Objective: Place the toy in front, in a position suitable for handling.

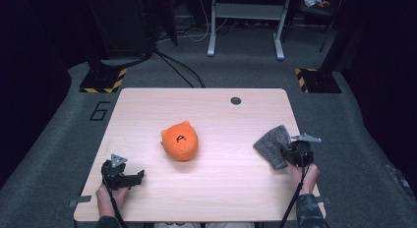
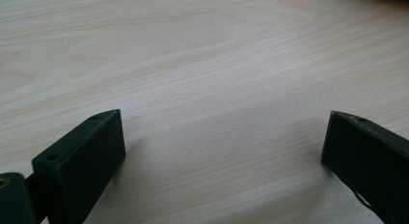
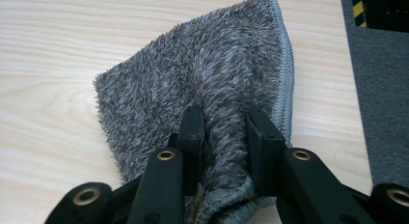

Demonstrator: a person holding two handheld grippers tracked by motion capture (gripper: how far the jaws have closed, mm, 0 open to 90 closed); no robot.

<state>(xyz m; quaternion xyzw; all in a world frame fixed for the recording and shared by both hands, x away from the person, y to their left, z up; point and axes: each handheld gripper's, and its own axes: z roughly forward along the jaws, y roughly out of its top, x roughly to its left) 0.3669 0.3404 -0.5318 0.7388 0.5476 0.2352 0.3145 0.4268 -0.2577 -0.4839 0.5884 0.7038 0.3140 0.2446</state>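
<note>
A: Start at the right gripper [image 3: 223, 132]. What are its jaws doing?

B: They are clenched on the grey cloth [image 3: 202, 84]. In the right gripper view a ridge of its pile is pinched between the two black jaws, and the fabric bunches up there, with the stitched hem curling under them at the bottom

A: And where does the cloth lie from there?

B: It spreads away from the jaws across the wooden table [image 3: 53, 50], a rough triangle whose tip points ahead and whose hemmed edge runs along its right side. In the high view the right gripper [image 1: 287, 153] sits near the table's right edge, and the cloth [image 1: 273, 143] reaches from it up and to the left, towards the middle of the table

A: How does the cloth look?

B: Shaggy, mottled dark and pale grey, like a microfibre towel, with a smooth lighter grey sewn border. It seems folded over, so it lies thick rather than flat

A: The other hand?

B: The left gripper [image 1: 138, 176] rests low at the near left of the table [image 1: 147, 110], well apart from the cloth. In the left gripper view its jaws stand wide, released, with bare wood between them [image 2: 224, 137]

A: Anything between the two?

B: An orange plush toy [image 1: 180, 140] with small ears and a black mark on it lies near the table's centre, apart from both grippers. Farther back there is a small dark round hole [image 1: 236, 100] in the tabletop
</note>
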